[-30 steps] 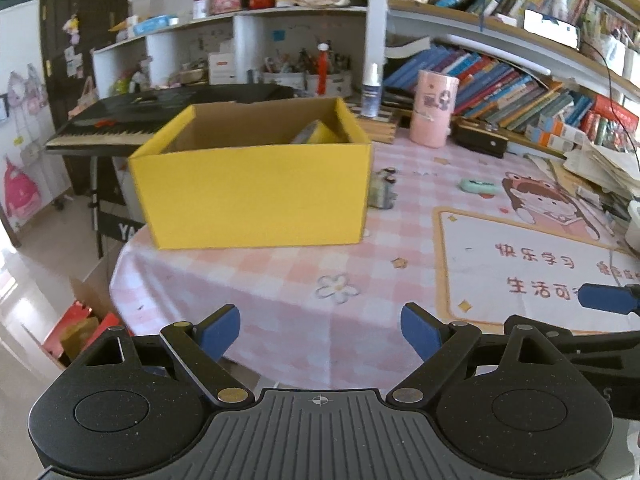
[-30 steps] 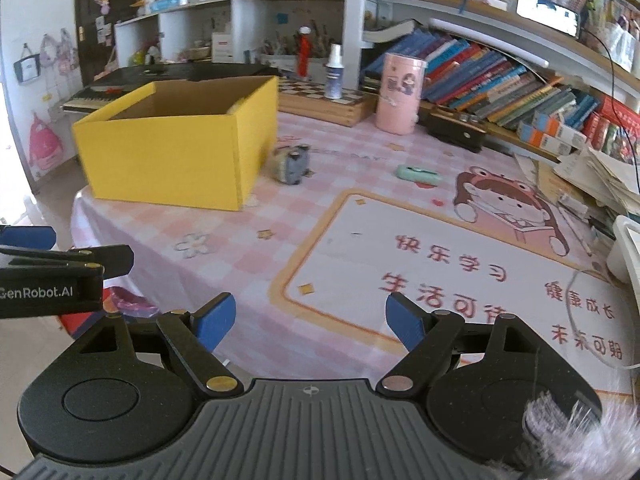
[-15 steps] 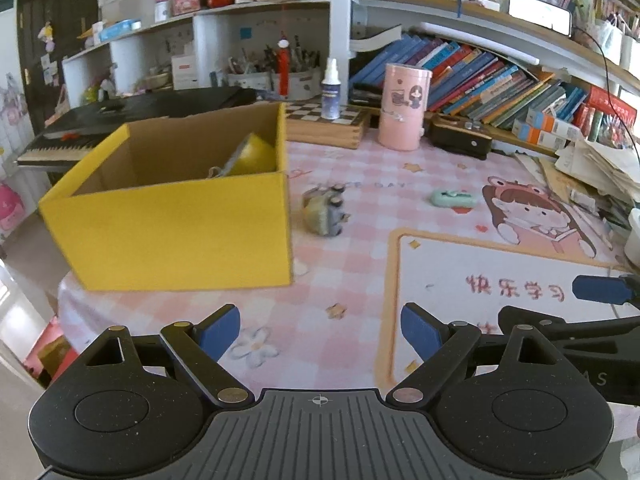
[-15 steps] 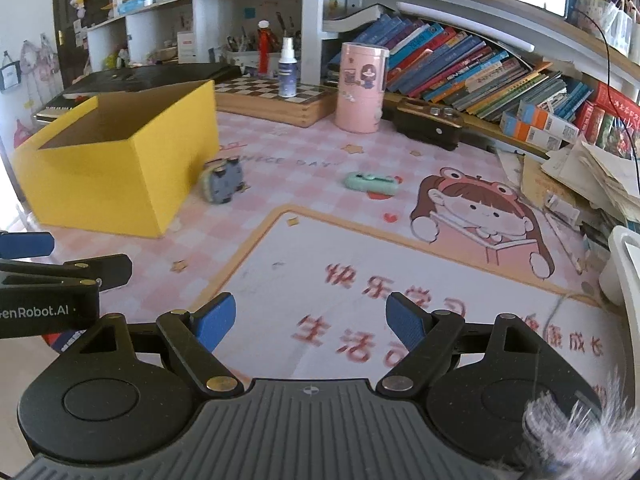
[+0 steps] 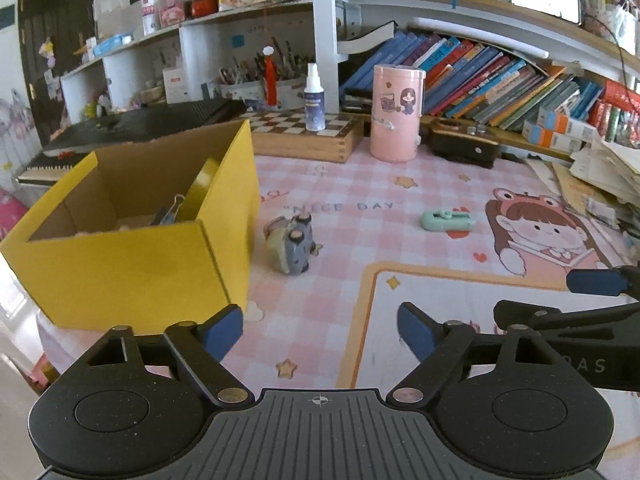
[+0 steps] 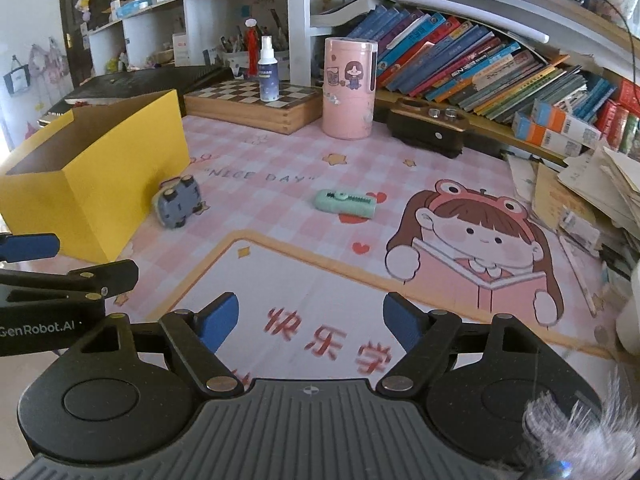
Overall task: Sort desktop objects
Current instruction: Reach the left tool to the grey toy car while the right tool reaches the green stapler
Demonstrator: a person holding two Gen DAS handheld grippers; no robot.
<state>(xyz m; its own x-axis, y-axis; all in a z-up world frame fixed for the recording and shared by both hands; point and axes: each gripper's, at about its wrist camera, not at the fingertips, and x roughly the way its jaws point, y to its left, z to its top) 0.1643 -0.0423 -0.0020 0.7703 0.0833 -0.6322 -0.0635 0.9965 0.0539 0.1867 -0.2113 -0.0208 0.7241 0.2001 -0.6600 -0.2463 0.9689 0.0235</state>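
A pink checked tablecloth (image 6: 280, 152) printed with a cartoon girl covers the table. Along its far edge: a wooden chessboard box (image 6: 256, 106) carrying an upright spray bottle (image 6: 268, 70), a pink cylindrical container (image 6: 349, 88) just beside it, then a dark brown box (image 6: 430, 126). Books (image 6: 460, 64) lean on the shelf behind. Loose papers (image 6: 600, 184) are stacked at the right edge.

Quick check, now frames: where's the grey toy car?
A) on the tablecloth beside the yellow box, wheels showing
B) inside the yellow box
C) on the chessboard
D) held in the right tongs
A: the grey toy car lies tipped on the tablecloth next to the yellow box, wheels showing, and both tongs are open with nothing between them.
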